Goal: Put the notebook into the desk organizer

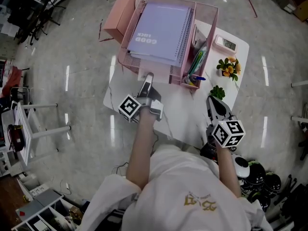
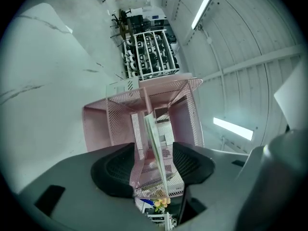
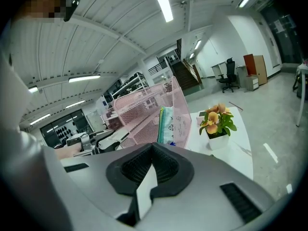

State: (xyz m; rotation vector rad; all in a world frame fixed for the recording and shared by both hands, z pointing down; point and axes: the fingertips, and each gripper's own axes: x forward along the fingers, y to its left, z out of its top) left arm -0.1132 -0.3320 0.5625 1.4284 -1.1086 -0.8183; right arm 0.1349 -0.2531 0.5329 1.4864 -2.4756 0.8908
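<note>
A lavender spiral notebook (image 1: 161, 32) lies flat in the top tray of the pink mesh desk organizer (image 1: 207, 23) at the far side of the white table (image 1: 178, 124). My left gripper (image 1: 147, 81) is at the organizer's near edge, by the notebook's front edge. In the left gripper view the jaws of the left gripper (image 2: 154, 165) stand wide apart. The notebook's thin edge (image 2: 155, 138) runs between the pads without touching either, with the organizer (image 2: 120, 121) behind it. My right gripper (image 1: 214, 102) hovers over the table's right part, shut and empty (image 3: 151, 165).
Pens (image 1: 197, 64) stand in the organizer's right compartment. A pink box (image 1: 120, 13) sits left of the organizer. At the table's right end are a small clock (image 1: 225, 43), a pot of orange flowers (image 1: 229, 67) and a small green plant (image 1: 217, 91). Floor surrounds the table.
</note>
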